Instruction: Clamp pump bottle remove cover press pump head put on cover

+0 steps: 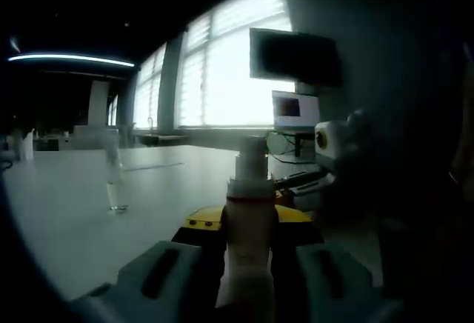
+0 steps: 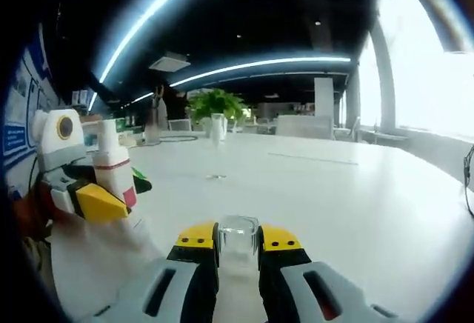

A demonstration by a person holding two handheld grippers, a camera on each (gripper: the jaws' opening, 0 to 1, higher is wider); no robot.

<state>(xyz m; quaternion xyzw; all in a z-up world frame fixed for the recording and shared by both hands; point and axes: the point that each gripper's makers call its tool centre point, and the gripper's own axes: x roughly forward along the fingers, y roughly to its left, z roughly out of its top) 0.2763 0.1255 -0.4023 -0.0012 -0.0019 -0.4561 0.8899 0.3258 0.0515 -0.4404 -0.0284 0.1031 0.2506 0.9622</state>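
Held above the surface [image 2: 355,190], the left tongs [image 1: 248,264] grip the light, stiff, likely slick bottle [image 1: 250,219] at mid-body, while the right tongs [image 2: 238,252] pinch its clear, thin, crushable cover [image 2: 238,235].

The pump bottle [image 1: 250,227] base is hidden between the left gripper's fingers [image 1: 167,267].

We see pump bottle [image 1: 250,241]: smooth white plastic, slight sheen. Cover [image 2: 238,240]: clear glossy plastic, see-through. Right gripper [image 2: 238,252]: matt grey body, yellow and black tips on fingers [image 2: 197,243]. Counter [image 2: 348,197]: smooth white, faintly reflective.
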